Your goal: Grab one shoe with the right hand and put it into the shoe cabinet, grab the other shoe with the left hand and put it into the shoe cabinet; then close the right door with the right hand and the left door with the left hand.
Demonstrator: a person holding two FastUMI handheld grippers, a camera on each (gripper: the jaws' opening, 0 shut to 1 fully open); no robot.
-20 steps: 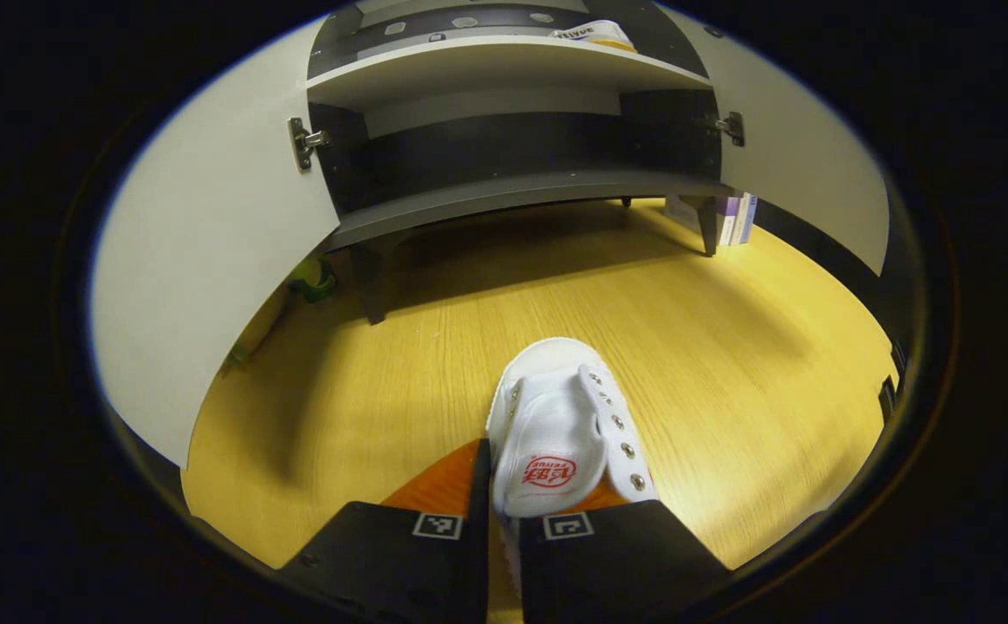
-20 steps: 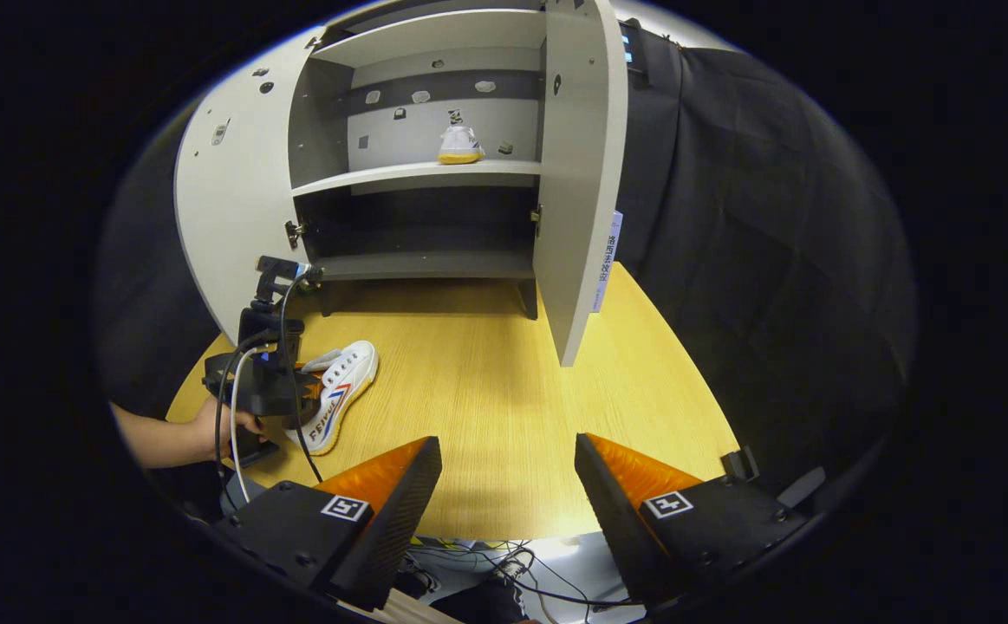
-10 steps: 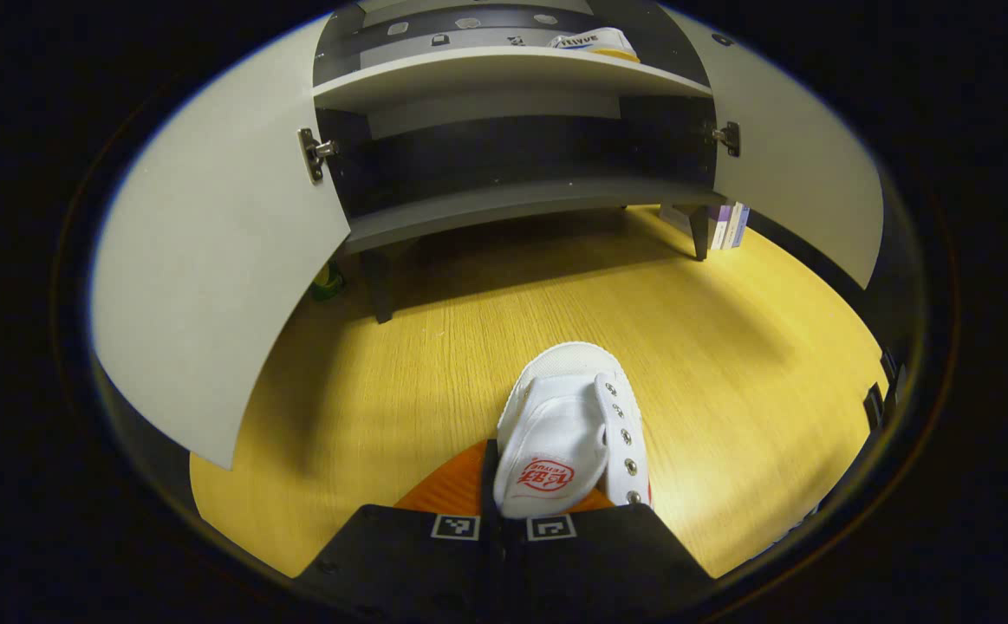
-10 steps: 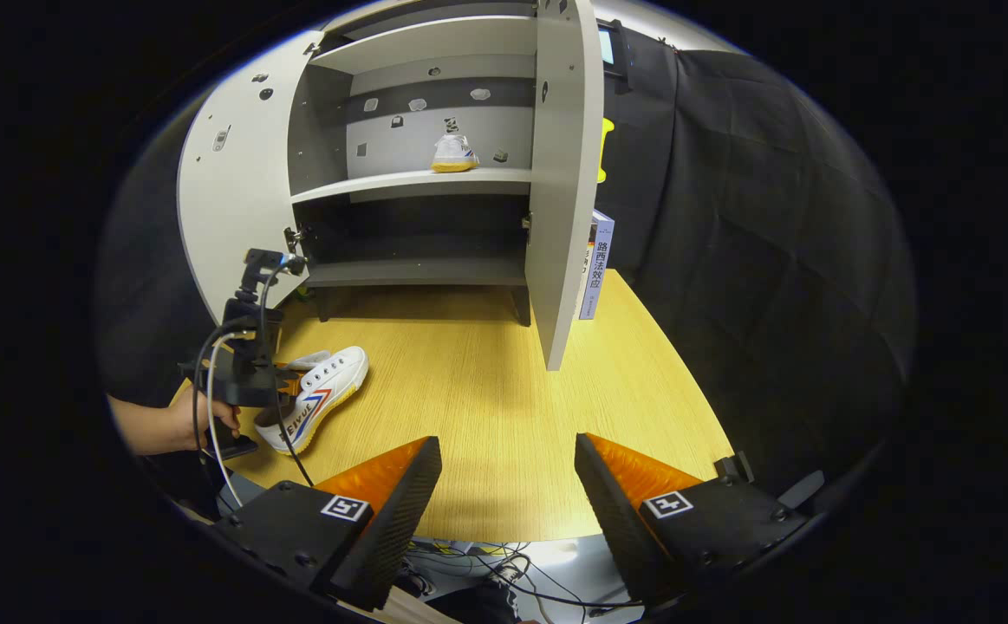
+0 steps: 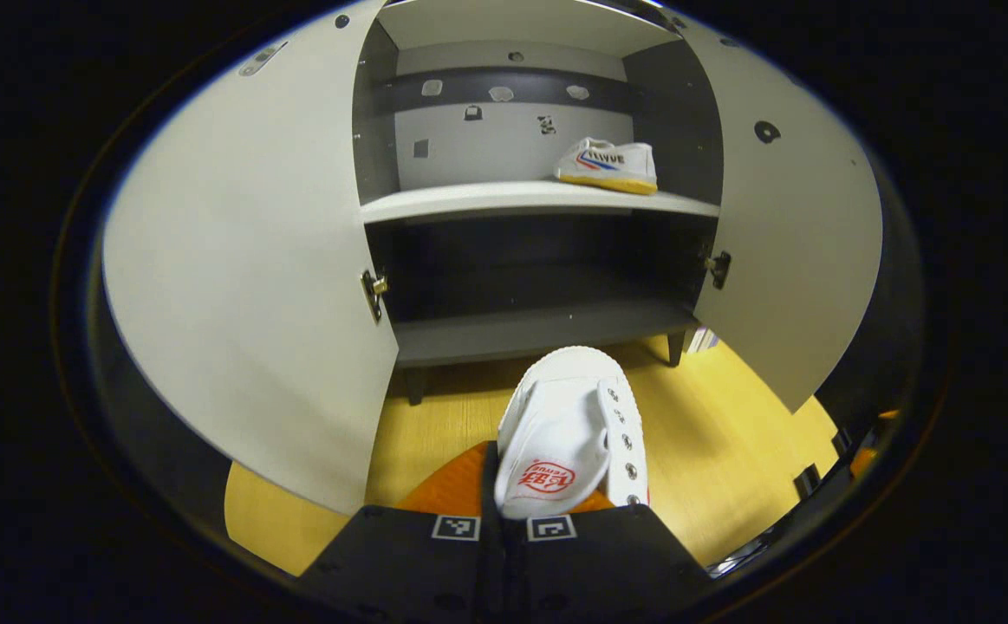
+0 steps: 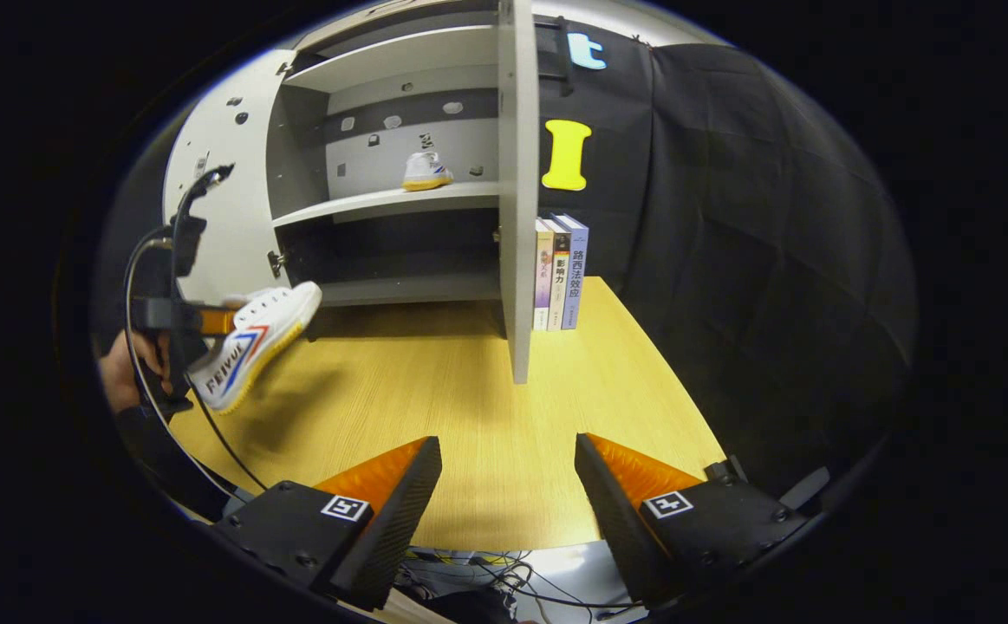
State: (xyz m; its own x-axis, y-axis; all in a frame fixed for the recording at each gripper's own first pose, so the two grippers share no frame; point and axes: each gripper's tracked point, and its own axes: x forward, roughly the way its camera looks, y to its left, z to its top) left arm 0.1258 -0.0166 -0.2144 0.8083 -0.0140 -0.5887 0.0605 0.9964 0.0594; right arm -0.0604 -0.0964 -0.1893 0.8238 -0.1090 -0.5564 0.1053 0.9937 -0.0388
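A: Count?

B: Two white sneakers. One sits on the upper shelf [image 5: 521, 198] of the shoe cabinet [image 6: 295, 130], toward its right end: shelved sneaker [image 5: 607, 165]. The other, the held sneaker [image 5: 569, 429], is pinched at the heel end by the left gripper [image 5: 504, 511], jaws nearly together on it, toe pointing at the cabinet.

A: Off the table?

B: Yes. In the right gripper view it hangs in the air, toe tilted up, above the wooden tabletop [image 6: 434, 390], in front of the lower shelf [image 5: 538, 329]. A hand [image 6: 126, 373] holds that gripper.

A: Doors?

B: Two, both swung open: left door [image 5: 252, 260], right door [image 5: 790, 251]. The right gripper view sees the right door edge-on.

A: Right gripper?

B: Right gripper [image 6: 508, 485] has jaws wide apart, holding nothing, above the near table edge.

A: Room to move?

B: Lower shelf is bare. The upper shelf has free space left of the shelved sneaker. Three books [image 6: 560, 273] stand upright just beside the right door, on its outer side. The tabletop between the doors is open.
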